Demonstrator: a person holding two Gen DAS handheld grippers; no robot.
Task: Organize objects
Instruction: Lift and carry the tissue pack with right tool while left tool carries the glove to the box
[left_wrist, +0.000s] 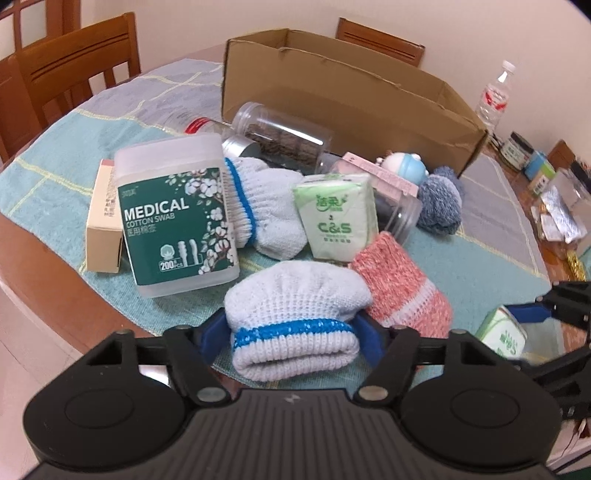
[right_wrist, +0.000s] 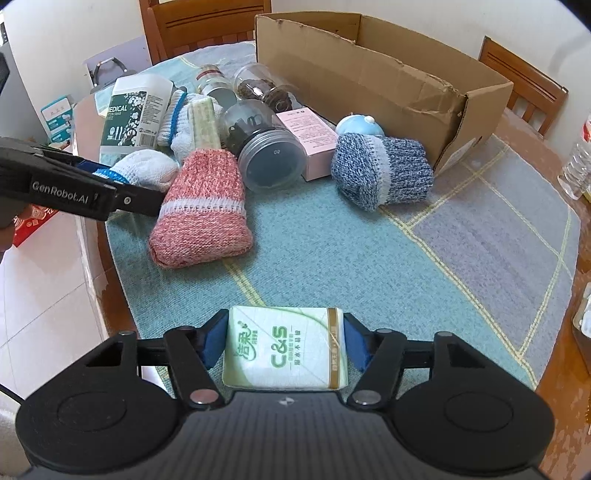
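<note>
White glove roll (left_wrist: 295, 325) clamped in left gripper (left_wrist: 291, 332) — right gripper (right_wrist: 284, 347) pinching tissue pack (right_wrist: 286, 350).

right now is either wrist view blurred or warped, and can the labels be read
Left wrist view: fisheye bends the brown cardboard box and table edge; the green-labelled cotton swab tub reads sharply. Right wrist view: same warping, dark corners; the green-and-white tissue pack in the right gripper reads clearly.
</note>
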